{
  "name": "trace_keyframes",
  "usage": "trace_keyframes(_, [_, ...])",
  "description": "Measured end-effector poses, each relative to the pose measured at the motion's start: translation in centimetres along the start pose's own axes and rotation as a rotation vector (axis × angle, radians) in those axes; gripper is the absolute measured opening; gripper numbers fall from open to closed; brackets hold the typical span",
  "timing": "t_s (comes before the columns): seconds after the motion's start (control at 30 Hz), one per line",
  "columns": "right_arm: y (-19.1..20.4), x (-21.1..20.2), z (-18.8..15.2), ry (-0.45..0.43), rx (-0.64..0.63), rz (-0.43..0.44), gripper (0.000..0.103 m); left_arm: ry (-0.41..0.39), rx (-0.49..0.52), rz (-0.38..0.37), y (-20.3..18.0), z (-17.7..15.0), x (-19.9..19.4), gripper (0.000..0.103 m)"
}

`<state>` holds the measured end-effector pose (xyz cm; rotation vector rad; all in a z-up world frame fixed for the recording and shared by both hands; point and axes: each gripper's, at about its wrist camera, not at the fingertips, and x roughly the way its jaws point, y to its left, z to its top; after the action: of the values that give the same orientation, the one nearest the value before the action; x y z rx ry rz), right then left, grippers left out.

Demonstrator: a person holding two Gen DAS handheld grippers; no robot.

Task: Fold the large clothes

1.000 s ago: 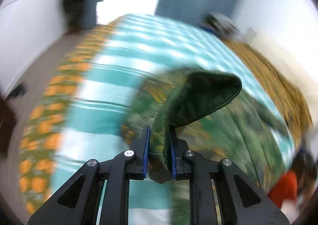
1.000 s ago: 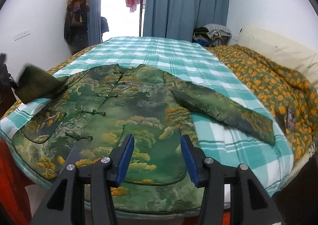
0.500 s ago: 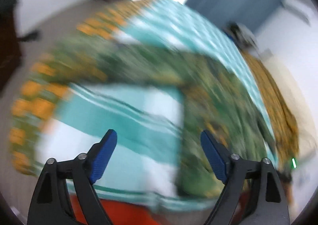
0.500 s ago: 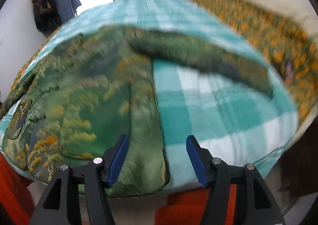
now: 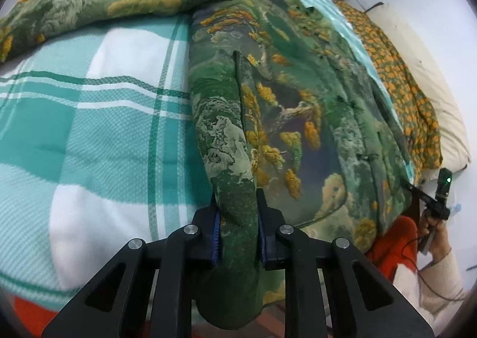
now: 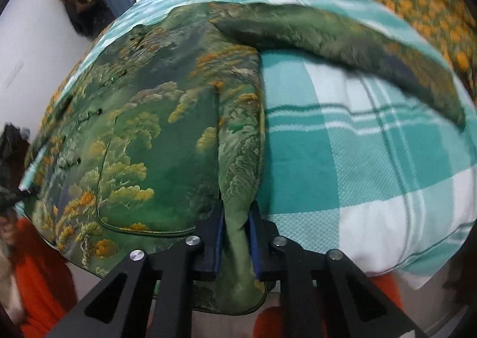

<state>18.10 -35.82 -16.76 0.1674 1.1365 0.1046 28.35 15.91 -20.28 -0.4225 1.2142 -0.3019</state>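
Note:
A large green jacket (image 5: 298,93) with yellow-orange tree prints lies spread front up on the bed. My left gripper (image 5: 237,227) is shut on the jacket's bottom hem at its left side edge. One sleeve (image 5: 104,7) stretches away to the upper left. My right gripper (image 6: 235,236) is shut on the bottom hem at the jacket's (image 6: 155,135) right side edge. The other sleeve (image 6: 342,36) runs off to the upper right. Both grippers are at the bed's near edge.
The bed is covered by a teal and white checked blanket (image 5: 89,129). An orange-flowered quilt (image 5: 402,75) and a pale pillow (image 5: 441,105) lie on the far side. Red fabric (image 6: 38,278) hangs below the bed's edge. Coats (image 6: 77,1) hang on the wall.
The left gripper let go of the sleeve cuff, opened, and moved to the hem. Both grippers came down to the jacket's bottom corners and shut on the hem.

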Motion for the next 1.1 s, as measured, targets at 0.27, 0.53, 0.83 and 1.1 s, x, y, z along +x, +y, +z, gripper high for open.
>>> trace_keyframes(0.27, [0.8, -1.0, -1.8, 0.007, -0.061, -0.05, 0.019, -0.005, 0.052, 0.125, 0.6, -1.1, -0.4, 0.045])
trace_keyframes(0.53, [-2.3, -4.2, 0.1, -0.17, 0.059, -0.068, 0.051, -0.23, 0.145, 0.212, -4.4, 3.1, -5.7, 0.084])
trace_keyframes(0.83, [-9.8, -5.1, 5.1, -0.318, 0.285, -0.076, 0.054, -0.458, 0.177, 0.122, -10.6, 7.5, -4.2, 0.101])
trace_keyframes(1.1, [-15.5, -1.6, 7.2, -0.33, 0.51, -0.01, 0.054, -0.361, 0.134, 0.155, -11.6, 11.6, 6.8, 0.101])
